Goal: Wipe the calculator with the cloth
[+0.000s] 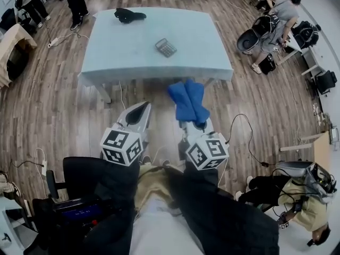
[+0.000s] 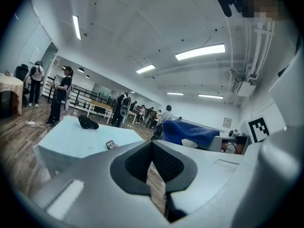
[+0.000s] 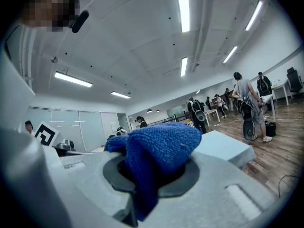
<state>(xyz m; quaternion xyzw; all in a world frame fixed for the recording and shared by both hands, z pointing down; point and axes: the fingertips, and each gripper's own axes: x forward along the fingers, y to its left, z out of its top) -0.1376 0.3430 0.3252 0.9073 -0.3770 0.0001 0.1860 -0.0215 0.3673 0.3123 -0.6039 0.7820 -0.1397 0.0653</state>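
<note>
Had the right gripper (image 1: pixel 192 122) clamped on the blue cloth (image 1: pixel 188 101), loose end flopped forward past the jaws, and the left gripper (image 1: pixel 142 107) pinched together on nothing. Spotted the calculator (image 1: pixel 166 47) well ahead, flat on the pale blue table (image 1: pixel 122 57), a bit left of the cloth, long axis slanting far-left to near-right. Figured the right side for the nearer one, probably. Also noticed a black bundle (image 1: pixel 129 15) near the far edge, wood floor (image 1: pixel 53 105) and people (image 1: pixel 273 20) around the room.
</note>
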